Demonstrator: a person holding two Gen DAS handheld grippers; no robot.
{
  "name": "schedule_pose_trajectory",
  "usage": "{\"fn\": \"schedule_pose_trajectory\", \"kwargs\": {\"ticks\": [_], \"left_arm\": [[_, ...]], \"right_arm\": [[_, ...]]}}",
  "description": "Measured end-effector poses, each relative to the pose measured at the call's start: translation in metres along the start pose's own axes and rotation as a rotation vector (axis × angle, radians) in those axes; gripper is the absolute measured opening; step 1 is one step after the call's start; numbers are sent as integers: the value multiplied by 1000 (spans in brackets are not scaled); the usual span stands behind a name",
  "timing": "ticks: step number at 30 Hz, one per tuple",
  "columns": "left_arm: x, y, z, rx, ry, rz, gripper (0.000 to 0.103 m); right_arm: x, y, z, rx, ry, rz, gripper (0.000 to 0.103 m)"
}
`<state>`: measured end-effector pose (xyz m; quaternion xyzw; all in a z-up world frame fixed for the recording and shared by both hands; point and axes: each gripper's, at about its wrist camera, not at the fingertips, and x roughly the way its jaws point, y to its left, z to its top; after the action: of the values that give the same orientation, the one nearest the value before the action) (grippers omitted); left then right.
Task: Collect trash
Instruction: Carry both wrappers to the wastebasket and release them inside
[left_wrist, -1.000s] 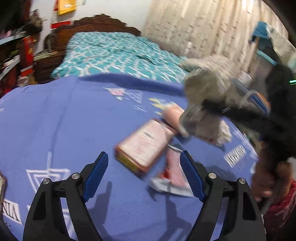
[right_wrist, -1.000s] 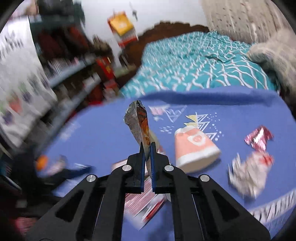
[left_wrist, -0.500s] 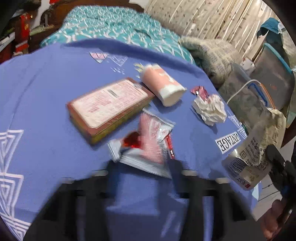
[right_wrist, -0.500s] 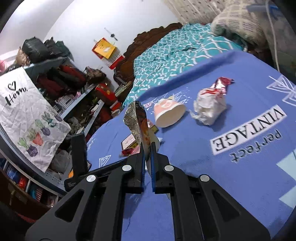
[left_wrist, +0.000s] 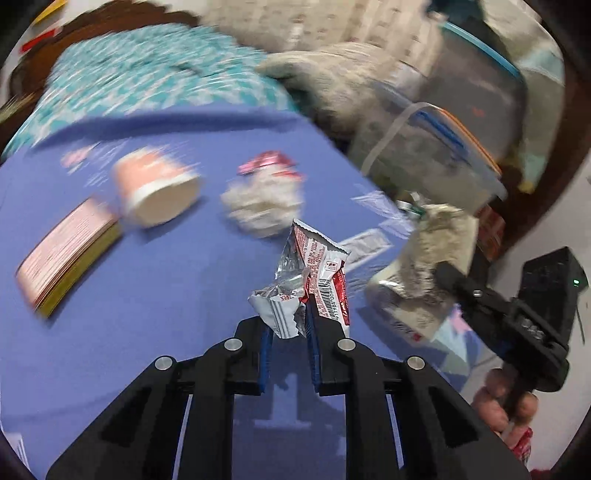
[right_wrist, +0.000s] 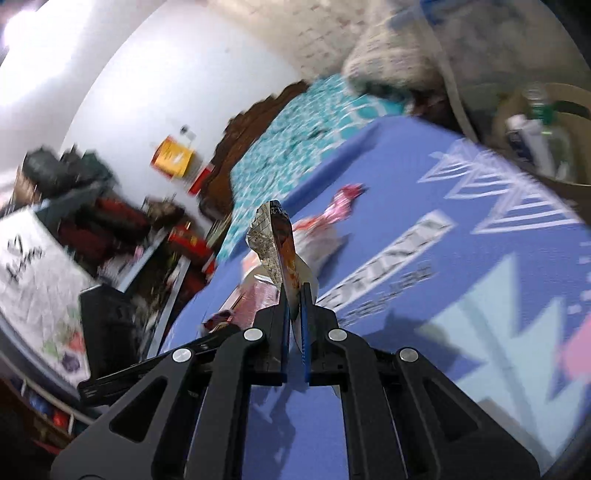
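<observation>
Over the blue-clothed counter (left_wrist: 155, 295), both grippers are loaded: the left gripper (left_wrist: 288, 325) is clamped on a crumpled red-and-silver wrapper (left_wrist: 314, 269), which sticks up between the blue pads and flops off to one side, clear of the cloth. The right gripper (right_wrist: 293, 321) has its jaws pressed together on a flattened snack packet (right_wrist: 277, 240), held edge-on and standing upright above the tips; from the left wrist view that same packet (left_wrist: 417, 277) shows as a pale, blurred shape beside the wrapper. Plenty of trash lies loose on the counter: a pink paper cup (left_wrist: 159, 192) tipped on its side, a flat carton (left_wrist: 66, 258) just beside it, and a balled-up white paper wad (left_wrist: 262, 206) with a shiny red foil scrap (left_wrist: 266, 164) touching its far edge. A beige bin (right_wrist: 554, 140) with bottles inside sits just past the counter's far corner, and looks like the likely drop point. All of this should be featherweight. The foil wrappers are thin, slick and springy, so a pinch well into the body beats nipping a corner. The wad is soft and should compress, best taken across its middle. The cup is light but crushable and likely to roll, so a grip across the rim seems safest.
</observation>
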<state>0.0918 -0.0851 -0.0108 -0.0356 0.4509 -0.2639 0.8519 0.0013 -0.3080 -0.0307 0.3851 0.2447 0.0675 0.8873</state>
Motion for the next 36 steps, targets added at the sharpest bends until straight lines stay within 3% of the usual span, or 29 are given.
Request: {"fn": "schedule_pose_trajectory", "kwargs": {"ticks": [12, 18, 21, 23, 24, 25, 27, 28, 29, 32, 36], "left_arm": [[83, -141, 65, 278, 22, -150, 15], [139, -201, 97, 372, 41, -177, 15], [166, -226, 111, 411, 46, -182, 17], [184, -241, 117, 431, 52, -172, 30], [188, -242, 118, 433, 56, -165, 55], [191, -242, 118, 432, 51, -153, 62], [191, -243, 120, 444, 38, -135, 61], [187, -241, 120, 444, 32, -139, 61], [180, -236, 121, 439, 19, -149, 62], [158, -218, 118, 413, 0, -151, 67], [120, -187, 100, 404, -46, -116, 68]], "right_arm": [[-73, -75, 52, 105, -209, -139, 7], [-100, -115, 101, 131, -342, -281, 7], [-98, -133, 123, 122, -368, -370, 10], [-84, -148, 133, 137, -339, -407, 11], [-77, -156, 137, 153, -308, -423, 11], [-71, -163, 136, 177, -284, -432, 12], [-64, -170, 132, 222, -256, -414, 24], [-63, -170, 129, 225, -259, -404, 52], [-64, -168, 125, 218, -280, -420, 87], [-67, -155, 115, 176, -342, -471, 89], [-70, -132, 106, 181, -354, -433, 89]]}}
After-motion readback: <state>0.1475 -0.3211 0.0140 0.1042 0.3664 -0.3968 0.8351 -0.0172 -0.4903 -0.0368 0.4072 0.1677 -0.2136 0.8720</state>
